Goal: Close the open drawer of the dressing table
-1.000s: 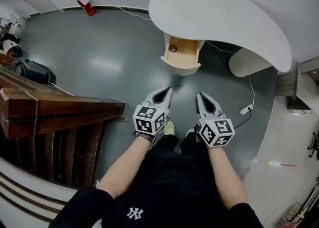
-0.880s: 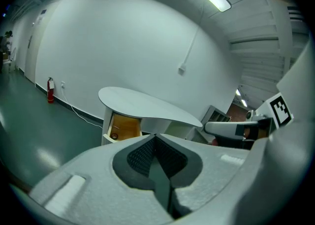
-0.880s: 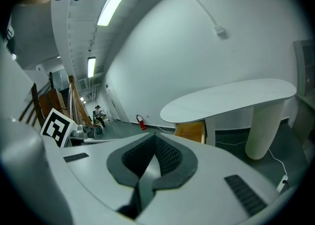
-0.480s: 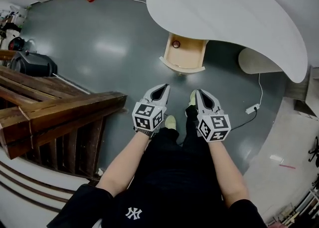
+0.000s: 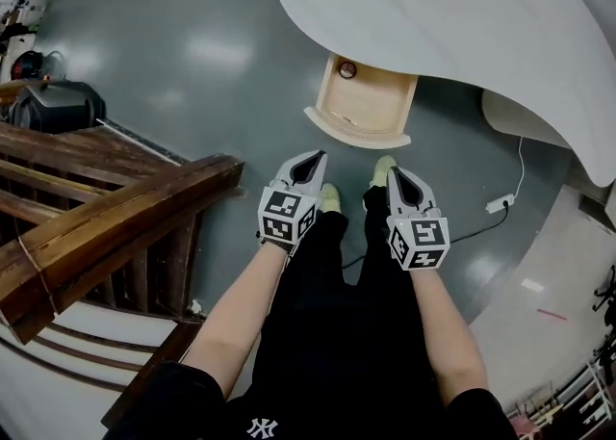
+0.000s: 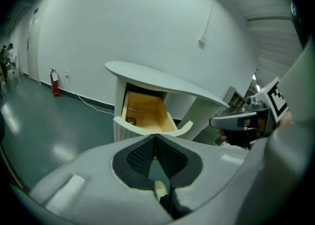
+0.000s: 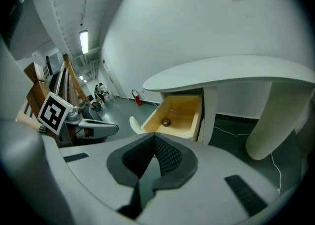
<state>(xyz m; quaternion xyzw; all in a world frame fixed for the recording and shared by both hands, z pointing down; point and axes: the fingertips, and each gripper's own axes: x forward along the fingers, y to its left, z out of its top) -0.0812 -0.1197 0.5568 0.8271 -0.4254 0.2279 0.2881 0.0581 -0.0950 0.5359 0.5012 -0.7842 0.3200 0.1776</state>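
Note:
The white dressing table (image 5: 452,14) with a curved top stands ahead. Its wooden drawer (image 5: 366,106) is pulled out, with a small round object (image 5: 347,69) at the back of it. My left gripper (image 5: 313,157) and right gripper (image 5: 393,174) hover side by side just short of the drawer front, both shut and holding nothing. In the left gripper view the drawer (image 6: 145,115) is straight ahead beyond my left gripper (image 6: 155,138). The right gripper view shows the drawer (image 7: 177,115) with the round object (image 7: 166,121) beyond my right gripper (image 7: 155,138).
A brown wooden structure (image 5: 106,217) stands close on the left. A power strip (image 5: 499,203) with its cable lies on the grey floor at the right, near the table's white pedestal (image 5: 525,120). A black bag (image 5: 53,106) and a red fire extinguisher (image 6: 54,82) are far left.
The person has stepped toward the table, so the drawer is nearer and lower in the head view. Both grippers stayed shut and side by side.

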